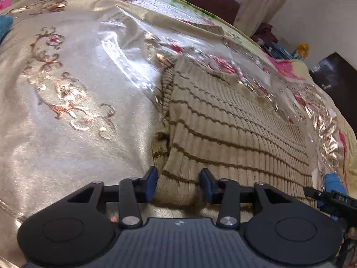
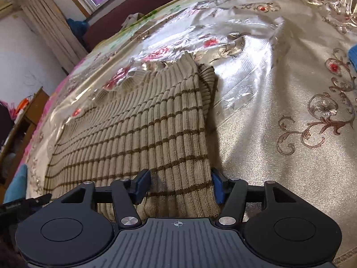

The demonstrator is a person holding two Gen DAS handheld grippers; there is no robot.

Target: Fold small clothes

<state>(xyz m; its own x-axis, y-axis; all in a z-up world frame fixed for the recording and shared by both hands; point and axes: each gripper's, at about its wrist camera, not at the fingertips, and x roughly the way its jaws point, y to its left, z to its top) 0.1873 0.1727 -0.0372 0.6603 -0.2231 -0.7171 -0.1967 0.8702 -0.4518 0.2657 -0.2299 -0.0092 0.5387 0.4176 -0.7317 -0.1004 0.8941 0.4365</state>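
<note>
Ribbed beige knit sweater [image 2: 142, 134], brown-striped, on glossy embroidered bedspread [image 2: 279, 93].

Left wrist view. The left gripper [image 1: 178, 184] reaches over the near corner of a beige ribbed sweater [image 1: 234, 120] with thin brown stripes, a bunched fold of knit between its blue-padded jaws. The sweater lies on a shiny gold embroidered bedspread [image 1: 67, 89]; the right gripper [image 1: 330, 197] shows at the right edge.
</note>
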